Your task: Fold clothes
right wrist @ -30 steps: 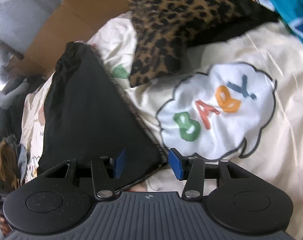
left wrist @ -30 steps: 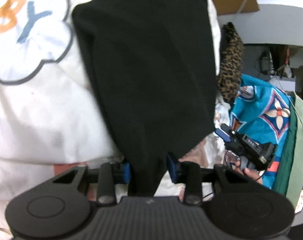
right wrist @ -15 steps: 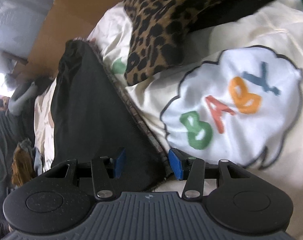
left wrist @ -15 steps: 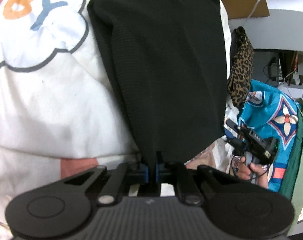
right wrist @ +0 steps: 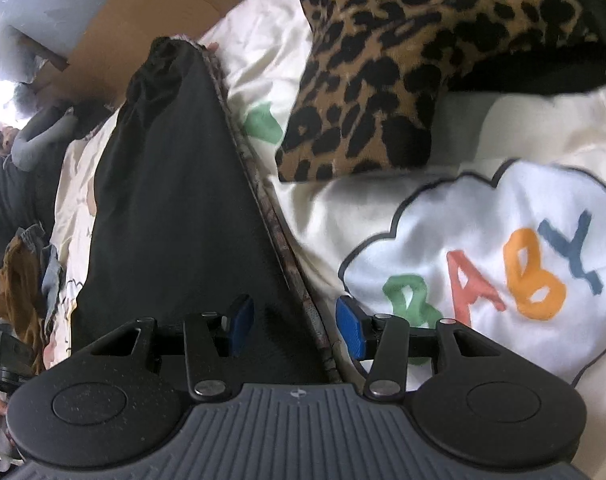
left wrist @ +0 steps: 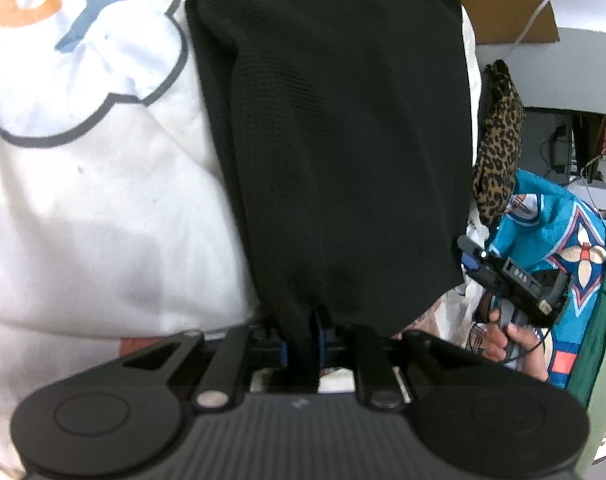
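We have the black garment (left wrist: 343, 140) lying on the cream "BABY" quilt (left wrist: 103, 208), its long axis running straight away from both of us toward the cardboard box (right wrist: 143, 24) at the far end. Our left gripper (left wrist: 303, 344) has a bunched corner of the near hem between its blue pads; the jaws are easing apart slightly, yet the cloth looks pinched. Our right gripper (right wrist: 291, 326) stands spread, straddling the garment's near right edge and its patterned trim (right wrist: 279, 240) without pressing on it. So the near hem lies at both tools, the left already on it and the right just over its own corner. We judge the fold would carry that hem forward along the length, away from the leopard-print pillow (right wrist: 403, 60) beside it
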The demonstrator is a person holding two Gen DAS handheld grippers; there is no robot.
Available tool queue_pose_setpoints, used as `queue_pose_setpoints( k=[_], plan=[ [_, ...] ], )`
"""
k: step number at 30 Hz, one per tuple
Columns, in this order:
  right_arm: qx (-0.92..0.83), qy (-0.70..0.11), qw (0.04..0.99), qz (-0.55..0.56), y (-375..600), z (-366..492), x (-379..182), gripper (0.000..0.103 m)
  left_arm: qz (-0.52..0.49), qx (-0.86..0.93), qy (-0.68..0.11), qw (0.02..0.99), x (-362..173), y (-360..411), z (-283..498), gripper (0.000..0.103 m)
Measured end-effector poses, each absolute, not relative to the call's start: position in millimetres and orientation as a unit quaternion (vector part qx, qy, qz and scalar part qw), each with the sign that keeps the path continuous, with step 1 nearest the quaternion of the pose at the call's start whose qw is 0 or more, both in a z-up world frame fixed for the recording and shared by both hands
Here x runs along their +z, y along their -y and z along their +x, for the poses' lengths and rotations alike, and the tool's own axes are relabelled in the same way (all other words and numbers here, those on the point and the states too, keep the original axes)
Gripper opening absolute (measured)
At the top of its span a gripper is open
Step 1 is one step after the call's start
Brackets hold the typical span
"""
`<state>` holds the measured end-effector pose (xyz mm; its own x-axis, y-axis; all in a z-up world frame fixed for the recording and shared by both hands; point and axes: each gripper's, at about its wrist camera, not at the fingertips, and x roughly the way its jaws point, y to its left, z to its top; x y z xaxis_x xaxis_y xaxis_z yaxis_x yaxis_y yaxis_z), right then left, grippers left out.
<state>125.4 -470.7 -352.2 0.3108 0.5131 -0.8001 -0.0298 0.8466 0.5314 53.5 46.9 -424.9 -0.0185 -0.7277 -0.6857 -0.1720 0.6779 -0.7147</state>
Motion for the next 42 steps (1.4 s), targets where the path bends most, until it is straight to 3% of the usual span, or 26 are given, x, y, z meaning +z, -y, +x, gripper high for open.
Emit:
queue_pose_setpoints(
  k=[6, 15, 16, 17, 20, 42],
  plan=[
    [0.213, -0.554, 0.775, 0.216, 465, 121, -347, 0.045, -0.334, -0.24, -0.677, 0.61, -424, -48, 54, 0.013],
    [0.193, -0.545, 0.782, 0.232, 469, 128, -360, 0.045, -0.332, -0.241, -0.676, 0.612, -428, -47, 56, 0.014],
    [0.191, -0.546, 0.783, 0.231, 469, 127, -360, 0.033, -0.328, -0.245, -0.675, 0.614, -427, -46, 56, 0.013],
    [0.188, -0.547, 0.784, 0.226, 469, 127, -360, 0.014, -0.323, -0.25, -0.674, 0.616, -425, -47, 55, 0.01],
    [0.186, -0.545, 0.788, 0.218, 470, 123, -355, 0.007, -0.313, -0.258, -0.673, 0.618, -419, -52, 54, 0.006],
    [0.175, -0.554, 0.747, 0.324, 444, 82, -321, 0.004, -0.244, -0.309, -0.646, 0.654, -326, -98, 98, 0.004]
  ],
)
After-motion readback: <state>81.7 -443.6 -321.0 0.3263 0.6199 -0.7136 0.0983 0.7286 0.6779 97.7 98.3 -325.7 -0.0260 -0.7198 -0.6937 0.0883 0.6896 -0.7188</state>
